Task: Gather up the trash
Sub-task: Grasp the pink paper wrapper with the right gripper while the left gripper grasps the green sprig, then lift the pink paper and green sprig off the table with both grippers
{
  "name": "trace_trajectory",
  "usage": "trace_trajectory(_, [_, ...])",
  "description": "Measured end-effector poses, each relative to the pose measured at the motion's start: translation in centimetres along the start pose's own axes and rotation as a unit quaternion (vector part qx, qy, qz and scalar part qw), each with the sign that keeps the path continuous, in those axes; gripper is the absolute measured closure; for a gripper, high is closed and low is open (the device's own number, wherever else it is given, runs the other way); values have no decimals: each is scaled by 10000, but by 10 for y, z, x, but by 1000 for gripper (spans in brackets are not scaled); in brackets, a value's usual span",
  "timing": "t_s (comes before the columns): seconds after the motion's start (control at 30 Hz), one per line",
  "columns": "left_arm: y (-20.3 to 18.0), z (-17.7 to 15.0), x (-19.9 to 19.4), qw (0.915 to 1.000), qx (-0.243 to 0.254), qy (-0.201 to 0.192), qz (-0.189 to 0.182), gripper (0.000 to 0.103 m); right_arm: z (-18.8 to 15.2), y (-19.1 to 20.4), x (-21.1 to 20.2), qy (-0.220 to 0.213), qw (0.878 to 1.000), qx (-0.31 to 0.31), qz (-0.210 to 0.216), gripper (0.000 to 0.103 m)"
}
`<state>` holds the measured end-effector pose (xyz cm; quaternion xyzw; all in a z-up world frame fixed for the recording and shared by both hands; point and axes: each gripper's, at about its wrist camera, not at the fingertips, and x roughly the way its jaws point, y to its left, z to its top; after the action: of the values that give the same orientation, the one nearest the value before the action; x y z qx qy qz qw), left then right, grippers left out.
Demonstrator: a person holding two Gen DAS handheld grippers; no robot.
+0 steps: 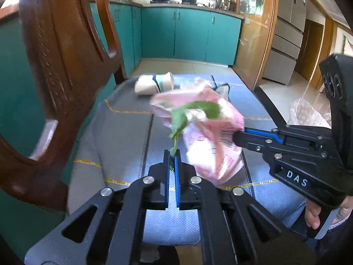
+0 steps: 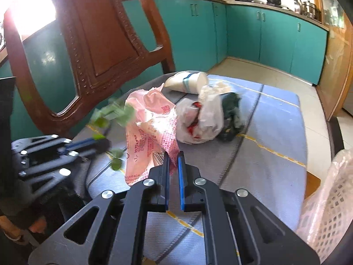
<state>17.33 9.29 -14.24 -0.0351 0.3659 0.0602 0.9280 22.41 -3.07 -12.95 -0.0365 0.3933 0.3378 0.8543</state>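
Behind everything you are working on stands the carved brown wooden chair back (image 1: 64, 70), glossy and curved, with rows of small studs along its panel. Below it lies the padded grey-blue seat cushion (image 1: 123, 141), a woven fabric crossed by dark stripes and thin yellow stitched lines.

Toward the front right of the chair, at the cushion's edge, you can see a white plastic basket with a square-hole lattice wall (image 2: 328, 207), lined with a thin clear bag.

Over the middle of the cushion hangs the crumpled pink printed plastic bag (image 1: 209, 137), thin and wrinkled; your right gripper (image 2: 173, 161) has its blue-padded fingers nipped onto the bag's lower edge. Beside the bag, farther from the chair back, sits a crumpled white plastic bag with red inside (image 2: 198, 119), touching a dark green crushed wrapper (image 2: 231, 114).

Near the chair back's foot a white paper cup with a blue band (image 1: 154, 84) lies on its side.

Your left gripper (image 1: 172, 161) has its fingers pressed together on the thin stem of a green leafy sprig (image 1: 196, 112), whose soft leaves drape against the pink bag.
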Motion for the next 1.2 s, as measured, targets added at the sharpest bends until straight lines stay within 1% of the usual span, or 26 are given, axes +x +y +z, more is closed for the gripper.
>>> trace_trajectory(0.17, [-4, 3, -15, 9995, 81, -174, 248, 98, -3, -10, -13, -123, 9993, -5, -342, 95])
trace_trajectory(0.47, [-13, 3, -24, 9991, 147, -251, 302, 98, -19, -26, -38, -317, 9951, -9, -934, 95])
trace_trajectory(0.67, [-20, 3, -32, 9985, 240, -332, 352, 98, -32, -36, -55, -450, 9927, 122, -1114, 95])
trace_trajectory(0.87, [-27, 4, -35, 9984, 286, -347, 347, 98, -36, -38, -61, -516, 9923, 169, -1114, 95])
trace_trajectory(1.0, [-32, 5, -41, 9977, 329, -440, 402, 98, -36, -36, -65, -580, 9926, 135, -1057, 95])
trace_trajectory(1.2, [-42, 7, -52, 9959, 444, -617, 496, 98, -36, -33, -82, -881, 9920, 165, -889, 95])
